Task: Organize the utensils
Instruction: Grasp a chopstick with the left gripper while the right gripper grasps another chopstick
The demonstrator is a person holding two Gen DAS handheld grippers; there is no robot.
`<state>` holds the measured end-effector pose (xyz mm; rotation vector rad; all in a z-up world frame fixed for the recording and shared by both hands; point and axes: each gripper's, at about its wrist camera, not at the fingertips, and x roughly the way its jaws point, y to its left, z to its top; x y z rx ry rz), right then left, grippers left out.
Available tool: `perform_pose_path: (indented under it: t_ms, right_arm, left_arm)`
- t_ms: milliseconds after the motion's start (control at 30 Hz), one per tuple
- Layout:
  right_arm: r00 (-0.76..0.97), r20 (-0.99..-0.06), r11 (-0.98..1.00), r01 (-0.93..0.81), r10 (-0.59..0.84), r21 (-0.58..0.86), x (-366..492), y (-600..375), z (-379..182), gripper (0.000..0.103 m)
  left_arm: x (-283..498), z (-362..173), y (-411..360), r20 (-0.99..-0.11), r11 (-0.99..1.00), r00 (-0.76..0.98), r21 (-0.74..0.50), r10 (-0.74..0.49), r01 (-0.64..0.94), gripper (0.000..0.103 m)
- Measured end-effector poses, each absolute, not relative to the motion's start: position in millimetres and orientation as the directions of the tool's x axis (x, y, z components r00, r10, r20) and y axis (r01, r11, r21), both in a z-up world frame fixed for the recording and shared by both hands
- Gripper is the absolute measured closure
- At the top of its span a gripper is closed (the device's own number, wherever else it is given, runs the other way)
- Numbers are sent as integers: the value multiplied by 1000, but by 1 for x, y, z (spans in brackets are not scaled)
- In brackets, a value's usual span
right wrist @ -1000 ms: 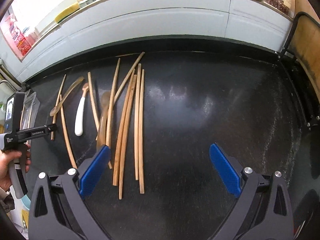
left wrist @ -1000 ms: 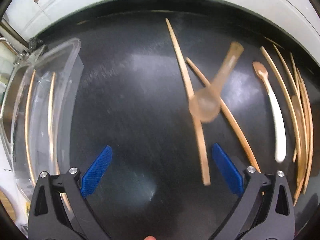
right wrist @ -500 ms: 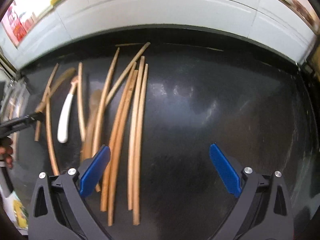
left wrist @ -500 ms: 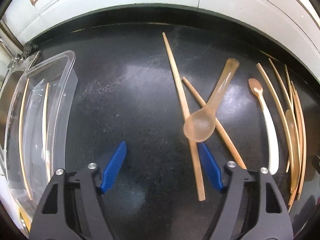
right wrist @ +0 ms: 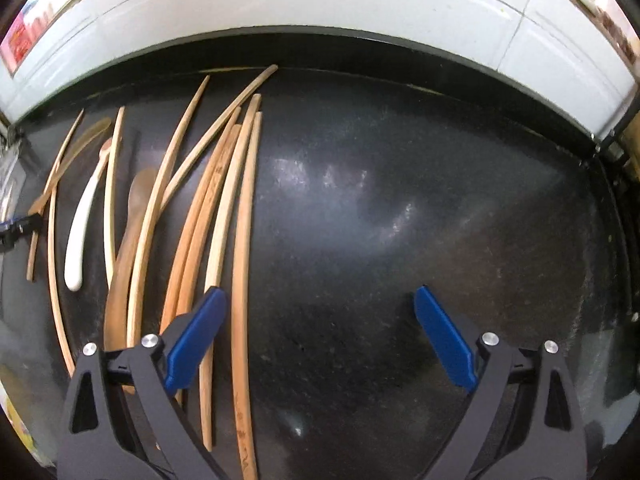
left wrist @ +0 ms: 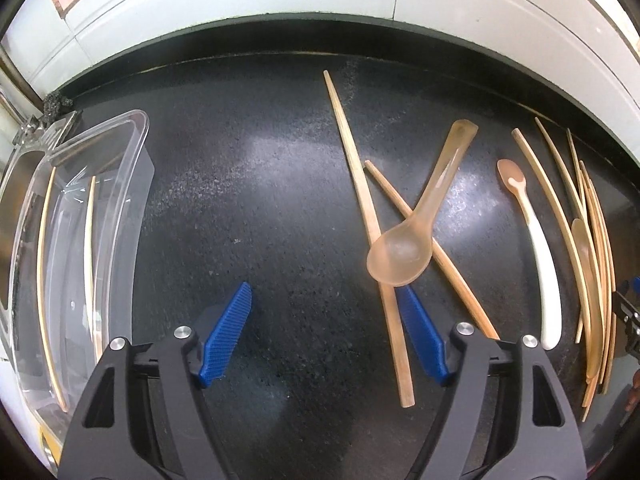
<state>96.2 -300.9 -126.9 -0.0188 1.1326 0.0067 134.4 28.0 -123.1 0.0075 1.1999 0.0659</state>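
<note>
My left gripper (left wrist: 324, 336) is open just above the black counter (left wrist: 248, 208). A translucent amber spoon (left wrist: 400, 256) lies across two crossed wooden chopsticks (left wrist: 360, 184). The longer one runs down just inside the right pad (left wrist: 422, 340), and nothing is pressed. A white-handled spoon (left wrist: 548, 280) and a bundle of chopsticks (left wrist: 592, 260) lie further right. My right gripper (right wrist: 320, 340) is open low over the same bundle (right wrist: 216, 216). Its left pad (right wrist: 196, 340) is over the sticks, and the outermost stick (right wrist: 242, 280) lies between the jaws.
A clear plastic container (left wrist: 132, 184) at the left holds two chopsticks (left wrist: 90, 240). A wooden spoon (right wrist: 130, 232) lies among the bundled sticks. White tiled wall (right wrist: 320, 4) closes the back. Bare counter (right wrist: 420, 208) stretches right of the bundle to a dark metal frame (right wrist: 616, 152).
The left jaws have narrowed, and the amber spoon, blurred a second ago, now lies still. The right gripper has sunk and moved left until it is over the chopstick bundle.
</note>
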Motion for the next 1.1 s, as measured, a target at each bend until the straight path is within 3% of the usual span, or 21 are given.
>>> perform_pose_path:
  t_ms: [67, 100, 200, 300, 367, 433, 1100]
  right_arm:
    - [433, -901, 1000, -16, -9, -17, 98, -299, -126, 11]
    - [432, -902, 1000, -18, -3, -12, 99, -298, -126, 13]
    - [429, -903, 999, -40, 22, 6, 102, -293, -121, 30]
    - [427, -903, 998, -69, 37, 8, 103, -285, -116, 60]
    - [420, -907, 997, -73, 33, 3, 104, -279, -112, 92]
    - [413, -910, 998, -68, 31, 3, 105, -276, -111, 95]
    - [444, -895, 999, -33, 32, 19, 100, -275, -71, 95]
  left_arm:
    - [134, -123, 27, -930, 998, 363, 42, 58, -50, 31]
    - [134, -122, 27, -928, 998, 367, 44, 58, -47, 39]
    - [134, -118, 23, -921, 998, 385, 57, 64, -30, 72]
    - [133, -117, 23, -916, 997, 395, 72, 77, -27, 96]
    - [132, -117, 25, -915, 997, 398, 70, 71, -17, 97]
    - [132, -117, 25, -916, 998, 397, 68, 65, -7, 97]
    - [126, -87, 32, -907, 1000, 420, 25, 26, -8, 97]
